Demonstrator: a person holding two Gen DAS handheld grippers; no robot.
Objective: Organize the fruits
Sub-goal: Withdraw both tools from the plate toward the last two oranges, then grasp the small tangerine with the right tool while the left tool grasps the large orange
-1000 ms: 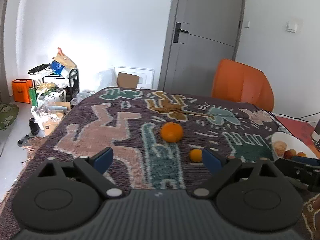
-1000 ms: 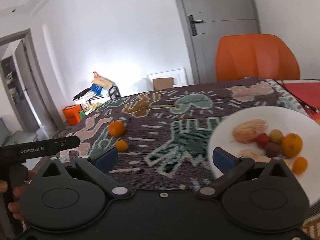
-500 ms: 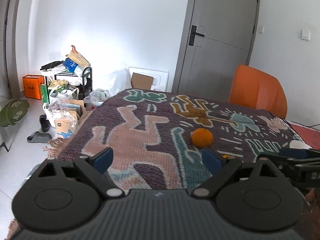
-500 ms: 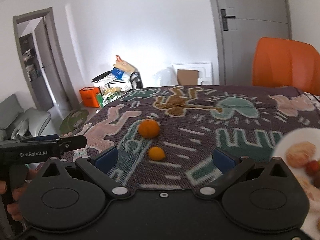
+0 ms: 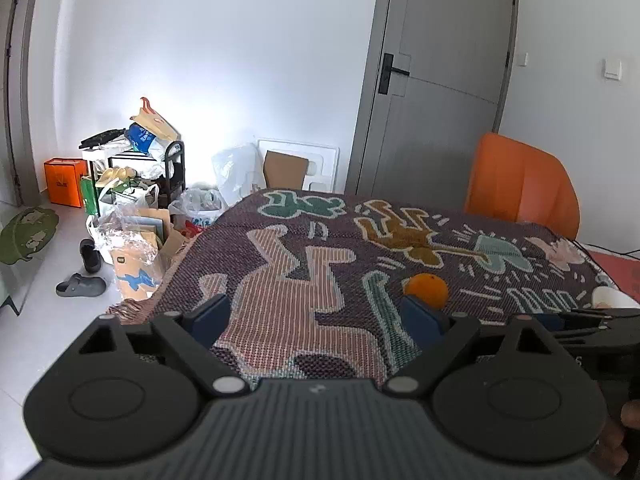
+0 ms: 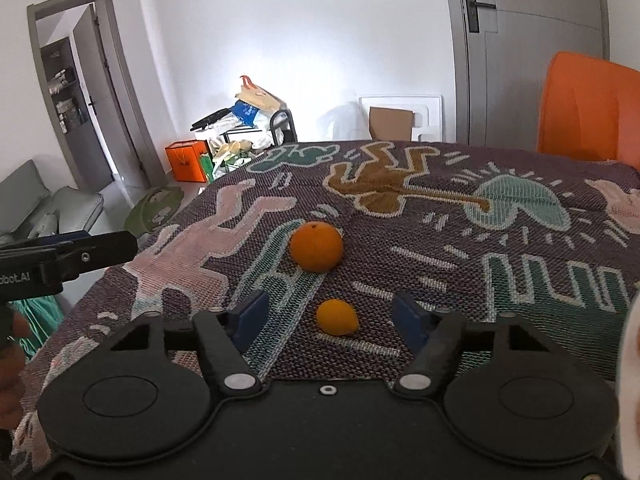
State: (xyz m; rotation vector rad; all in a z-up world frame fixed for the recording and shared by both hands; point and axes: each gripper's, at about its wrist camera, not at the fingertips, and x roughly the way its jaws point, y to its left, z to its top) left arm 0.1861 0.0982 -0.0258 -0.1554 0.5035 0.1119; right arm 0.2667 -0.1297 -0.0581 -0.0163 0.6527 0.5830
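A large orange and a small orange fruit lie on the patterned blanket. My right gripper is open, and the small fruit sits between its blue fingertips, untouched. The large orange lies just beyond. In the left wrist view my left gripper is open and empty over the blanket's left part; the large orange peeks out just behind its right fingertip. The white fruit bowl shows only as a blurred rim at the right edge.
An orange chair stands behind the table. The blanket's left edge drops to a floor with bags, boxes and slippers. The left gripper's body reaches in at the left of the right wrist view.
The right gripper has swung left from the bowl to the small fruit, now framed between its fingers. The left gripper has drawn back and left; the small fruit has left its view.
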